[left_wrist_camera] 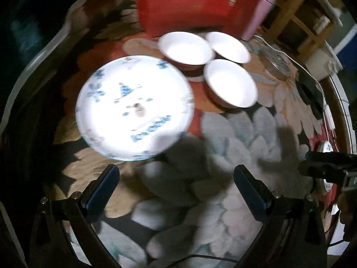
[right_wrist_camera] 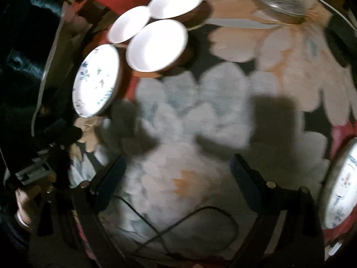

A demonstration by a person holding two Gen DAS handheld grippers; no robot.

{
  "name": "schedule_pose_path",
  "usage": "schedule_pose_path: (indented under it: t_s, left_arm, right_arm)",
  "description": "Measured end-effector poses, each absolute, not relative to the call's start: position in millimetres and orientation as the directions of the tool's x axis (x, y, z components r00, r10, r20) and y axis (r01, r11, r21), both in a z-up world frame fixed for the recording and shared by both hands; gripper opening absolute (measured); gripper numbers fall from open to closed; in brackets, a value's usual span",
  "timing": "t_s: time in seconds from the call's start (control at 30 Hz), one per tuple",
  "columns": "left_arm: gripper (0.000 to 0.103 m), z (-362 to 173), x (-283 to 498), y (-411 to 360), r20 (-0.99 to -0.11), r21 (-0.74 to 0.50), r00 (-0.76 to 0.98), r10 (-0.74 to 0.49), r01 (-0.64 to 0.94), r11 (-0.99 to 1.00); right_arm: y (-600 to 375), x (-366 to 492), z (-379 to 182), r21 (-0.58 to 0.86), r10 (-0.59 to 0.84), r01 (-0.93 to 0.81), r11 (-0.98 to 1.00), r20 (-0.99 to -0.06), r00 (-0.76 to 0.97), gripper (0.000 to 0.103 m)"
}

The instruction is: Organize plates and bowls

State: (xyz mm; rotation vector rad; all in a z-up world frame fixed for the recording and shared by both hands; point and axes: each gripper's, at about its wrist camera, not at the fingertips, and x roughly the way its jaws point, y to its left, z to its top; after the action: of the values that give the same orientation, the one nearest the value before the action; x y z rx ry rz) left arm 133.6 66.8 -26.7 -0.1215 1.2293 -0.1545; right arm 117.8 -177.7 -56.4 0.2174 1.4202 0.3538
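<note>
A white plate with blue print [left_wrist_camera: 133, 108] lies on the flowered tablecloth, ahead and left of my open, empty left gripper [left_wrist_camera: 176, 178]. Three white bowls with brown outsides [left_wrist_camera: 186, 48] [left_wrist_camera: 227, 47] [left_wrist_camera: 231, 82] stand grouped behind it. In the right wrist view the same plate [right_wrist_camera: 97, 80] and bowls [right_wrist_camera: 157, 44] [right_wrist_camera: 128, 24] [right_wrist_camera: 176, 2] sit at the far left. My right gripper [right_wrist_camera: 178, 169] is open and empty above the cloth. A second blue-print plate [right_wrist_camera: 341, 187] lies at the right edge; it also shows in the left wrist view [left_wrist_camera: 326, 148].
A red box [left_wrist_camera: 183, 4] and a pink cup [left_wrist_camera: 258, 15] stand behind the bowls. A round metal lid [left_wrist_camera: 275, 63] with a white cable lies at the back right. A black cable [right_wrist_camera: 185, 223] loops on the cloth near my right gripper.
</note>
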Motion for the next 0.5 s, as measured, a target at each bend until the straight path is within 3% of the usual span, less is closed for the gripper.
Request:
schedule_pose_path:
  t_s: [0.2,0.43,0.5]
  left_arm:
    - [0.102,-48,126,118,-0.934,-0.183,0.319,-0.161,-0.039,0.982]
    - [0.102,-76,119,159,-0.943,-0.19,0.296,-0.149,-0.115,0.975]
    - [0.102,-78,118,166,-0.944,-0.189,0.294,-0.147,-0.119,0.975]
  right_arm:
    - [-117,146,-73,0.365,0.376,-0.12,0.923,-0.923,0.088,0.068]
    - [-53,180,-105,0.418,0.418,-0.025,0.908,-0.905,0.074,0.054]
    - [-43,186,-113,0.407,0.406,0.007,0.913,-0.911,0.076,0.042]
